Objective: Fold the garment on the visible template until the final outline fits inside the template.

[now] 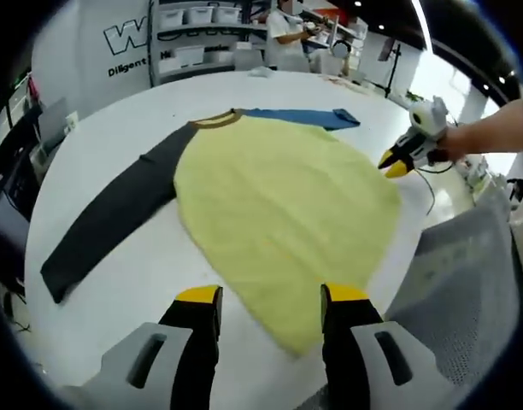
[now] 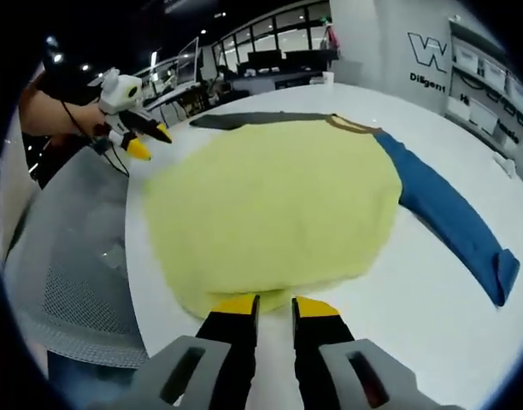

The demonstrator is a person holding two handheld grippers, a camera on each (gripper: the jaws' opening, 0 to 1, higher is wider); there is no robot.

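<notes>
The white table (image 1: 270, 94) is leaving bare room beyond both sleeves, while the shirt's hem is lying near its curved near edge. The yellow long-sleeved shirt (image 1: 283, 209) is lying flat, its dark grey sleeve (image 1: 108, 222) and blue sleeve (image 2: 454, 218) spreading outward. The left gripper (image 1: 270, 299) is hovering with jaws parted, holding nothing. The right gripper (image 2: 274, 306) is sitting at the hem, jaws slightly apart, empty.

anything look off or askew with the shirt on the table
Only one oddity: the shirt lies flat on the white table but its sleeves don't match, one dark grey sleeve and one blue sleeve. No template outline is discernible.
</notes>
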